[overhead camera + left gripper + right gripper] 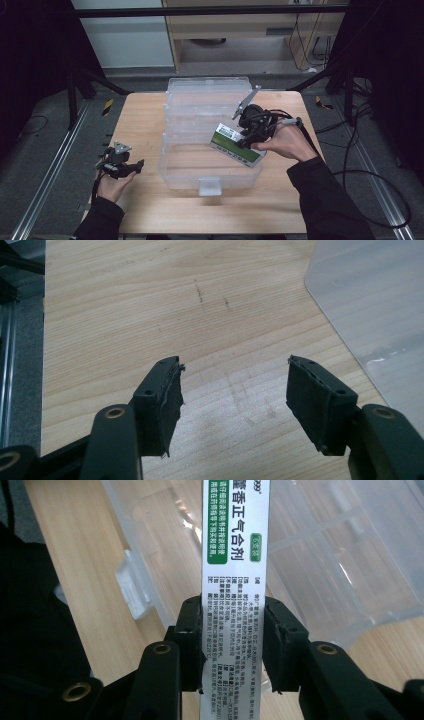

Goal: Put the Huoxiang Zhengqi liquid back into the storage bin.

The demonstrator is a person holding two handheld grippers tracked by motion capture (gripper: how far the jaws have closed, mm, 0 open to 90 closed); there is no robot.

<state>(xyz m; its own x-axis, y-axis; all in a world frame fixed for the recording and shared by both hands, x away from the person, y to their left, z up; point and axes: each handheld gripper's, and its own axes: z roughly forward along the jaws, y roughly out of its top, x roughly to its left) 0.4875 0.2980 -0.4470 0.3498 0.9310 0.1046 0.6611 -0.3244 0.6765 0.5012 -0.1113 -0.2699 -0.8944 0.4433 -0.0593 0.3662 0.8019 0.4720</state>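
Right gripper (240, 137) clamps a flat green-and-white medicine box (236, 145) by its narrow sides, jaws about half closed with both pads pressed on the carton, as the right gripper view (235, 645) shows. Left gripper (131, 166) rests near the table's left edge, jaws wide apart with bare wood between them (232, 390), holding nothing.

Position of the carton: tilted, above the near right part of the clear plastic organizer case (172, 172), which lies open at mid-table with its lid (207, 87) folded back toward the far side. Whether the carton's lower edge touches the case rim cannot be told.

Step in hand (judged): carrying the carton to the case for placement in the near tray.

Next move (judged): level the carton over a free compartment, lower it past the rim, then spread the jaws. The thin dividers visible in the right gripper view (320, 527) and the front latch tab (209, 186) are the edges to avoid; a tilted carton may catch on the right wall.

Open room: the wooden table (145, 120) offers bare surface left and near of the case. To the right, the person's hand (285, 142) and trailing cable (372, 175) occupy the margin, close to the table edge.
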